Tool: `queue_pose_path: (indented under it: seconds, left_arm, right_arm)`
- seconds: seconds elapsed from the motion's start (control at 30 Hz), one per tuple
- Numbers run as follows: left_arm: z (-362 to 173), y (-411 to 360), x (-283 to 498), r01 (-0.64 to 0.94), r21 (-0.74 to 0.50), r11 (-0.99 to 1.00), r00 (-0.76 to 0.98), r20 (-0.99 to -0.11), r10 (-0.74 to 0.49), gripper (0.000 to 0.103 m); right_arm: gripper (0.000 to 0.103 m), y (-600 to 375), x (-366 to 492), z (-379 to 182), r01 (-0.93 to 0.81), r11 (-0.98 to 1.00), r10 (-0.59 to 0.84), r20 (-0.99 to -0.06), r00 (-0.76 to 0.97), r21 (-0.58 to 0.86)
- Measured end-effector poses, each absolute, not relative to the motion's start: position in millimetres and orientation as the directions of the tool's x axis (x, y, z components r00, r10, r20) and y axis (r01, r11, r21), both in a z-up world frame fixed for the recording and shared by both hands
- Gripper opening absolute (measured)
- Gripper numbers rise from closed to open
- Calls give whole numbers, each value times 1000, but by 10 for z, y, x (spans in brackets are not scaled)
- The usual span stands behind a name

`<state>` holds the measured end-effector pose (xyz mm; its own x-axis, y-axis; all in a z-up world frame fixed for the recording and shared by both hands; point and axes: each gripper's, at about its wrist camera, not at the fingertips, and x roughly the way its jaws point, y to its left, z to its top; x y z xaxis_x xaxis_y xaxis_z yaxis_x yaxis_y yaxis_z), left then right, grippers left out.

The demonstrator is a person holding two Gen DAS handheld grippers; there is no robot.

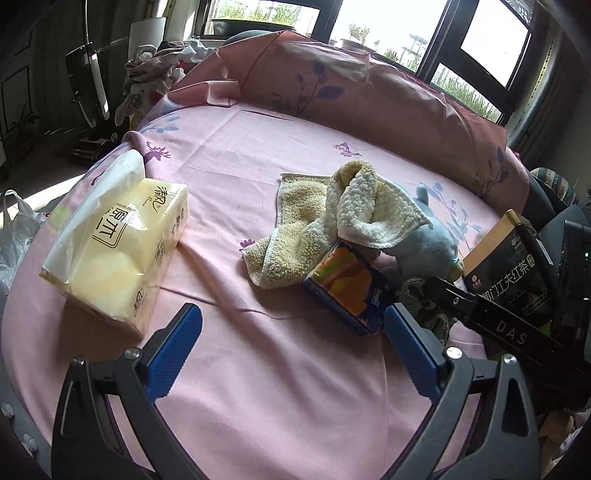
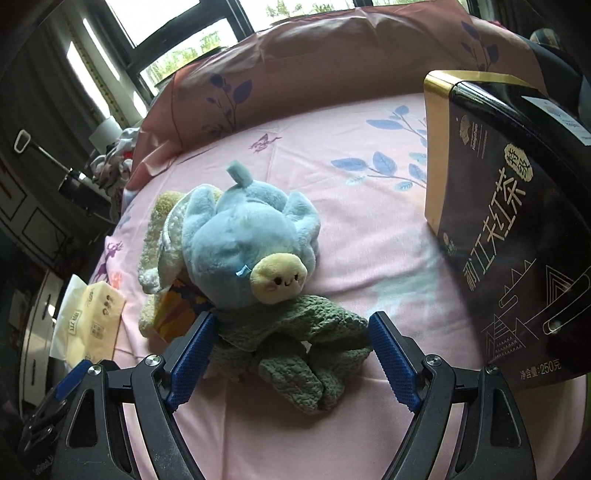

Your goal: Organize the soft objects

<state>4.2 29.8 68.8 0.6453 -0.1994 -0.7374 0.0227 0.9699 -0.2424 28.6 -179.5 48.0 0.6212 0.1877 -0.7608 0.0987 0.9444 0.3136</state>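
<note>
1. A blue plush toy (image 2: 251,236) with a pale yellow face lies near the middle of the pink bedsheet (image 2: 369,258), face turned toward the right wrist camera.
2. A crumpled green cloth (image 2: 295,347) lies just in front of the plush toy and partly under its face, touching it.
3. A cream fleecy towel (image 1: 332,221) sits bunched on the other side of the plush toy, draped partly over it and over a small orange-and-blue tissue pack (image 1: 347,288) that leans against the pile.
4. The right gripper (image 2: 290,354) has its blue-padded jaws spread wide, one on each side of the green cloth; the left pad lies at the cloth's edge, but the pads do not pinch it.
5. The left gripper (image 1: 293,354) also stands spread, hovering over bare sheet with nothing between its jaws; the tissue pack is just beyond its right finger.
6. A large yellow pack of tissues (image 1: 118,247) lies well apart from the pile, toward the left edge of the bed in the left wrist view.
7. A dark tea box (image 2: 498,229) with gold lettering stands tilted at the right side of the bed.
8. A pink pillow (image 1: 369,88) with a leaf print runs along the far edge, below a window (image 1: 388,29).
</note>
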Motion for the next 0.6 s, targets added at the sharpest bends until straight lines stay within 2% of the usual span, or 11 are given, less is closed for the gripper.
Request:
queue_pose_path:
  seconds: [0.2,0.27,0.33,0.47,0.53,0.6]
  left_arm:
    - [675,328,53,7,-241,970,643,-742,-189,99]
    - [679,330,51,11,-248,969,642,-741,-197,99]
    - [686,334,46,9,-243,970,645,-739,-191,99]
    - [688,334,44,-1,-232,973,647,-741,-176,99]
    - [688,333,41,3,-239,971,645,-741,-185,99]
    - [697,334,36,8,-247,969,646,-739,-194,99]
  right_arm:
    - [83,-1735,307,396,83,932,226,-746,626,352]
    - [69,-1712,309,372,79,932,231,-748,622,353]
    - [60,-1670,317,344,67,935,236,-754,613,347]
    - [26,-1591,313,321,46,942,241,-766,596,332]
    - [20,-1566,271,343,26,940,262,-770,582,340]
    - [19,-1540,191,396,2,941,274,-770,577,337]
